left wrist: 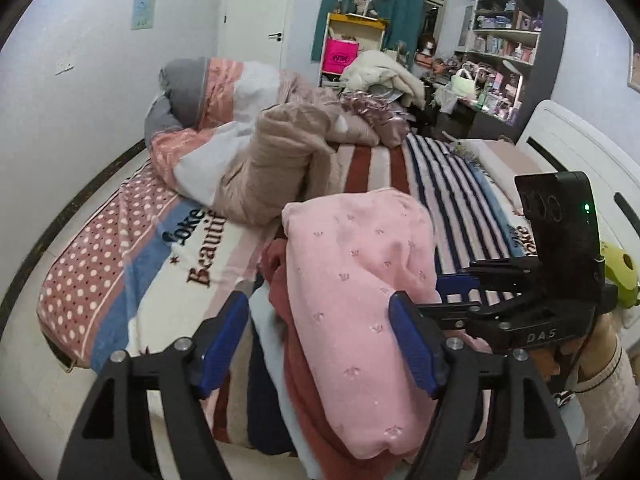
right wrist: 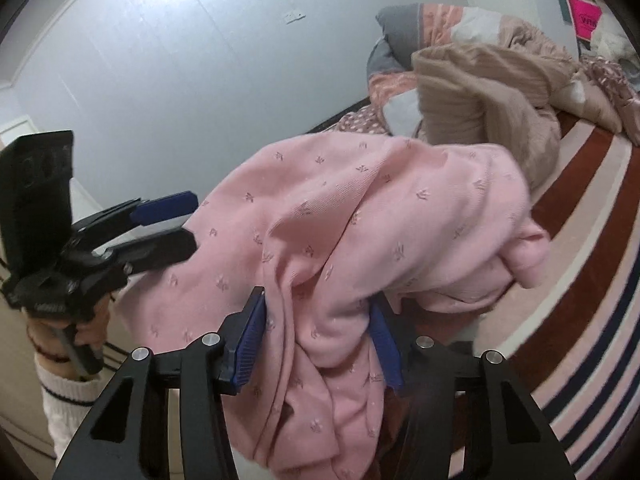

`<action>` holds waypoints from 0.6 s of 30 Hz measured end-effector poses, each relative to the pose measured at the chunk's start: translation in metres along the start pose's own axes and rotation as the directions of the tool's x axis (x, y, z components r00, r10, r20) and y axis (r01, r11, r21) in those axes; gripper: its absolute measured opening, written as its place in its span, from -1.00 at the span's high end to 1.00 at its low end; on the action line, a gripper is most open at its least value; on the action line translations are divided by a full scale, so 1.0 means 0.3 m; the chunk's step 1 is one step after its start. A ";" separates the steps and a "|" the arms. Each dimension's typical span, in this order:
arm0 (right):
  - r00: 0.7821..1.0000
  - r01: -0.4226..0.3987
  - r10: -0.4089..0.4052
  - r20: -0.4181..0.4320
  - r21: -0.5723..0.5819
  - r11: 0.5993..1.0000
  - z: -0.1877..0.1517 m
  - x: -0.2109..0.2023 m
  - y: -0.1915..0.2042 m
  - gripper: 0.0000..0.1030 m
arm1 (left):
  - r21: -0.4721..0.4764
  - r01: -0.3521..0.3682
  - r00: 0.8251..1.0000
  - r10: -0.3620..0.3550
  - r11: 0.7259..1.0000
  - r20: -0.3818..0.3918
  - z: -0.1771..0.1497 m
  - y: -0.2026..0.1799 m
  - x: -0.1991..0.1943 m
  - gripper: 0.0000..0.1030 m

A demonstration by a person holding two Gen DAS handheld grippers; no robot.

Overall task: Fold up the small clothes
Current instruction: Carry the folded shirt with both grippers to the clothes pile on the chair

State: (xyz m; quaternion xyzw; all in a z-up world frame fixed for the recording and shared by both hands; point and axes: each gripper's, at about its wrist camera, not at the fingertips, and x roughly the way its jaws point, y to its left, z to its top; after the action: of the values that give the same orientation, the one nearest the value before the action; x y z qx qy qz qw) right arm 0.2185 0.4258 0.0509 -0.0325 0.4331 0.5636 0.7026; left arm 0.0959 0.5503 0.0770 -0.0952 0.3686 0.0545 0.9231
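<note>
A pink garment with small embroidered marks (left wrist: 352, 276) lies on top of a pile of clothes at the bed's near edge; it also shows in the right wrist view (right wrist: 360, 232). A dark red garment (left wrist: 296, 340) lies under it. My left gripper (left wrist: 320, 336) is open, its blue pads either side of the pink garment. In the right wrist view it (right wrist: 176, 220) is beside the garment's left edge. My right gripper (right wrist: 320, 332) stands with jaws apart and the pink cloth bunched between the pads. In the left wrist view it (left wrist: 456, 292) touches the garment's right side.
The bed (left wrist: 168, 280) carries a patterned blanket, a striped sheet (left wrist: 448, 200), a crumpled quilt (left wrist: 224, 120) and a beige garment (left wrist: 280, 160). A white headboard (left wrist: 580, 152) stands right. A cluttered desk and shelves (left wrist: 508, 40) fill the far right.
</note>
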 end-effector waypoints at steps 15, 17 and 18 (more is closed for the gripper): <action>0.998 -0.058 0.057 -0.013 -0.080 0.995 0.014 0.011 0.063 0.10 | -0.131 -0.113 0.992 0.106 0.985 -0.063 -0.114 0.215 0.057 -0.44; 0.998 -0.055 0.054 -0.017 -0.089 0.994 -0.012 -0.021 0.048 0.10 | -0.125 -0.116 0.992 0.110 0.985 -0.055 -0.102 0.204 0.053 -0.44; 0.998 -0.058 0.057 -0.015 -0.090 0.994 -0.022 -0.036 0.042 0.10 | -0.126 -0.115 0.993 0.110 0.985 -0.046 -0.095 0.196 0.045 -0.44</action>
State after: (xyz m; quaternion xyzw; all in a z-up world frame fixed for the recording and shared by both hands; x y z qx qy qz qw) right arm 0.2044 0.4185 0.0593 -0.0553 0.4123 0.6025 0.6811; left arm 0.0765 0.6019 0.0394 -0.1346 0.3871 0.1283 0.9031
